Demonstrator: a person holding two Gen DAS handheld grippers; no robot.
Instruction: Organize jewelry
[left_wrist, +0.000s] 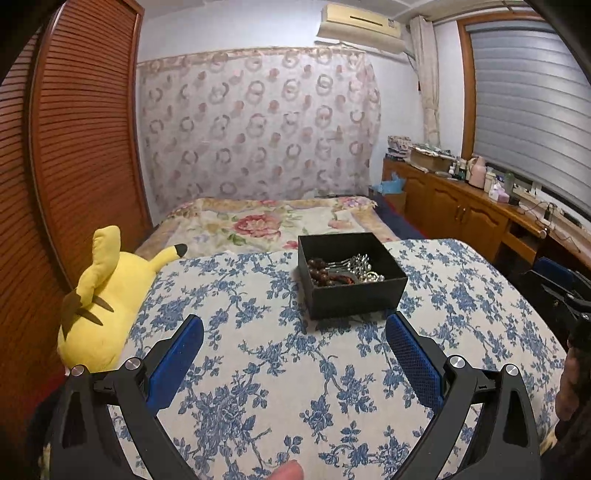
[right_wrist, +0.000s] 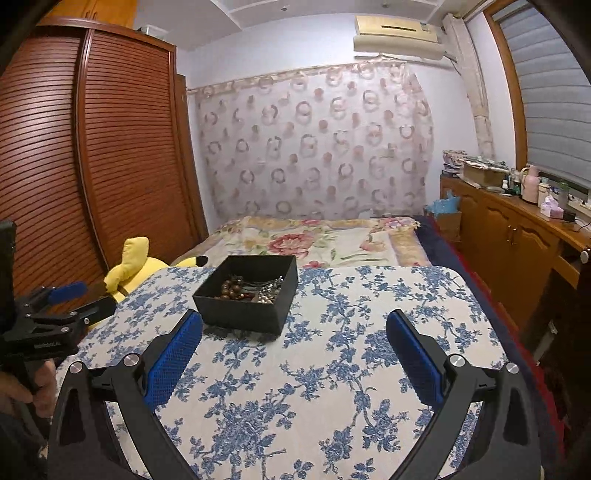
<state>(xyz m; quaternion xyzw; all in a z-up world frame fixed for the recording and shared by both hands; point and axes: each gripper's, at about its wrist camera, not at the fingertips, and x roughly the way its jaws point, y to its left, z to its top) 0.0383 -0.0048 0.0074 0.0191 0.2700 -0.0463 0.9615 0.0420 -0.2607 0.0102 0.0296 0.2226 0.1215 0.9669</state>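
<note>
Right gripper: the right gripper (right_wrist: 294, 325) has its blue-padded jaws spread wide, nothing between them, held over the blue-flowered cloth (right_wrist: 332, 369) with the box ahead and to the left of centre
Left gripper: the left gripper (left_wrist: 294, 330) is likewise spread wide and empty above the same cloth; in the right wrist view it shows at the left edge (right_wrist: 79, 299), gripped by a hand (right_wrist: 26, 387)
Box: a black open box (left_wrist: 352, 275) sits on the cloth toward its far edge, apart from both grippers; its near wall lies just beyond the left gripper's right pad
Jewelry: inside the box lie dark brown beads (left_wrist: 321, 269) on the left and silvery pieces (left_wrist: 360, 264) on the right, tangled together; single items cannot be told apart
Plush toy: a yellow plush toy (left_wrist: 99, 295) lies at the left edge of the cloth, beside the slatted wooden wardrobe (left_wrist: 81, 147)
Background: a floral bedspread (left_wrist: 258, 221) beyond the cloth, a patterned curtain (left_wrist: 258, 125) on the far wall, a wooden cabinet (left_wrist: 461, 206) with small items on top at right
</note>
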